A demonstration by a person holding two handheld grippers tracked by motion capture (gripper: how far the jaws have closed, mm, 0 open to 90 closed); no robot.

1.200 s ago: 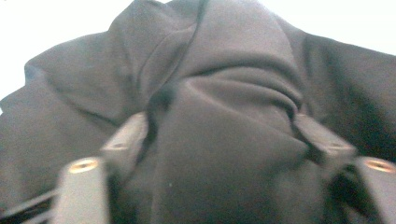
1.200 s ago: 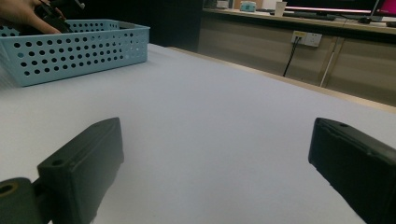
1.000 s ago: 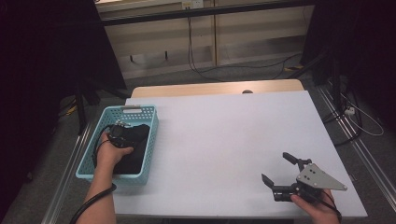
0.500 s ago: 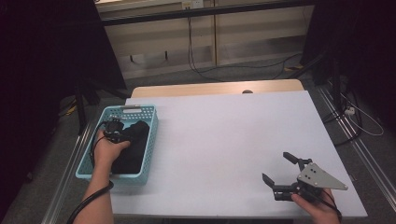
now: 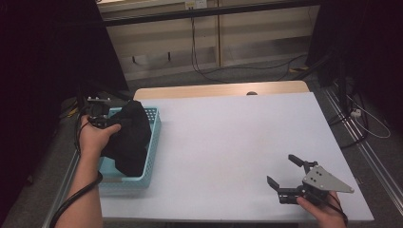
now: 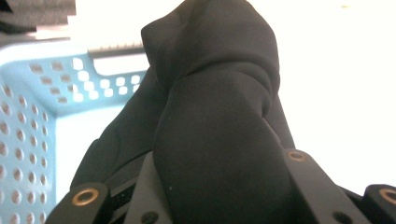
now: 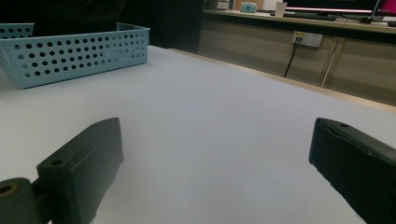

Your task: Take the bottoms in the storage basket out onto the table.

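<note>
At the bench's left edge the left gripper [image 5: 110,124] has its fingers pinching a black cloth [image 5: 128,137], lifted partly out of the blue basket [image 5: 153,142] but not yet clear, while the right gripper [image 5: 291,176] waits near the front right corner, fingers spread and empty.

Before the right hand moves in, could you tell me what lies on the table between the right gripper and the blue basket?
Nothing: in the high view, bare white table separates the right gripper from the blue basket.
</note>
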